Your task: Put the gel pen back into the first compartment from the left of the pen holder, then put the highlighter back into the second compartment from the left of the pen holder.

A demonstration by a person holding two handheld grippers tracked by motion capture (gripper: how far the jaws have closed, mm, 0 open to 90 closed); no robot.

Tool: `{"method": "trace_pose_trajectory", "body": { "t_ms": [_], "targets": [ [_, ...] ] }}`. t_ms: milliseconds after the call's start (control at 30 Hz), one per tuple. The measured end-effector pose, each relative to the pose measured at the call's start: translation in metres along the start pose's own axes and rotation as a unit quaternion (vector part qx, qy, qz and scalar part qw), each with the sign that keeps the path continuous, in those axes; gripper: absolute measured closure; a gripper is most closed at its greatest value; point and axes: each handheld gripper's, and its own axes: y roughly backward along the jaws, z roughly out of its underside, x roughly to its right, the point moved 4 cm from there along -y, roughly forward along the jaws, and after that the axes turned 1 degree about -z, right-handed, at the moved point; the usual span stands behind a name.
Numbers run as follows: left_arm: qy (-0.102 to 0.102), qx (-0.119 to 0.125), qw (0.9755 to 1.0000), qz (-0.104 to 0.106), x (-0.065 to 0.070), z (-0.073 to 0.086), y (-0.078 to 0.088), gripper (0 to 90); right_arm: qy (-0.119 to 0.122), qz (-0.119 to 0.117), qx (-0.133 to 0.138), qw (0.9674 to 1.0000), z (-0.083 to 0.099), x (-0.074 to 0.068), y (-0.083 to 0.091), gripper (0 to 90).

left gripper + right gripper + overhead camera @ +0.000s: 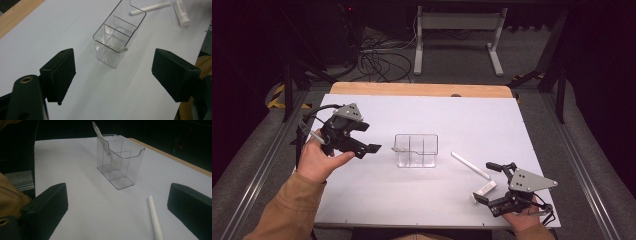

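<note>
A clear plastic organizer [416, 150] [116, 37] [120, 157] with several compartments stands upright mid-table. A white pen [100, 133] [123, 49] leans in its left end compartment, tip above the rim. Another white pen [470, 165] [150, 8] [155, 220] lies flat to the organizer's right. Beside it is a short white tube [486, 189] [182, 12]. My left gripper [368, 137] [122, 75] hovers left of the organizer, open and holding nothing. My right gripper [484, 182] [117, 205] rests near the front right corner, open around bare table, with the tube close by its jaws.
The white tabletop [422, 110] has a wooden strip [422, 89] along its far edge. Beyond it stand a white desk frame [457, 35] and loose cables [382, 60] on the floor. Metal rails run along both sides of the table.
</note>
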Motion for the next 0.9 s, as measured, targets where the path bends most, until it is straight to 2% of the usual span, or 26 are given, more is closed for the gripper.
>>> {"method": "trace_pose_trajectory", "body": {
  "t_ms": [300,400,467,533,600,667,800,900],
  "targets": [
    [-0.007,0.032,0.9994,-0.009,0.003,0.009,0.007,17.5,0.001,0.006,-0.003,1.0,-0.002,0.001,0.0,3.8],
    [-0.004,0.057,0.9983,-0.011,0.006,0.014,0.009,18.2,-0.01,0.01,-0.003,0.9999,-0.003,0.002,0.0,3.9],
    [-0.005,0.079,0.9967,-0.015,0.007,0.02,0.011,19.4,-0.012,0.015,-0.007,0.9998,-0.004,0.002,0.0,3.9],
    [-0.006,0.11,0.9933,-0.037,0.008,0.027,0.012,20.3,-0.013,0.022,-0.007,0.9997,-0.006,0.003,0.001,4.1],
    [-0.002,0.125,0.9913,-0.042,0.008,0.034,0.012,21.1,-0.02,0.029,-0.011,0.9993,-0.008,0.005,0.002,4.2],
    [-0.001,0.147,0.9883,-0.043,0.009,0.044,0.011,21.0,-0.023,0.037,-0.013,0.999,-0.009,0.007,0.002,4.8],
    [-0.002,0.152,0.987,-0.051,0.012,0.062,0.005,21.6,-0.026,0.047,-0.023,0.9983,-0.011,0.012,0.001,5.3],
    [0.007,0.155,0.9857,-0.066,0.012,0.073,-0.001,21.6,-0.026,0.051,-0.033,0.9978,-0.012,0.014,0.0,5.6]
  ]
}}
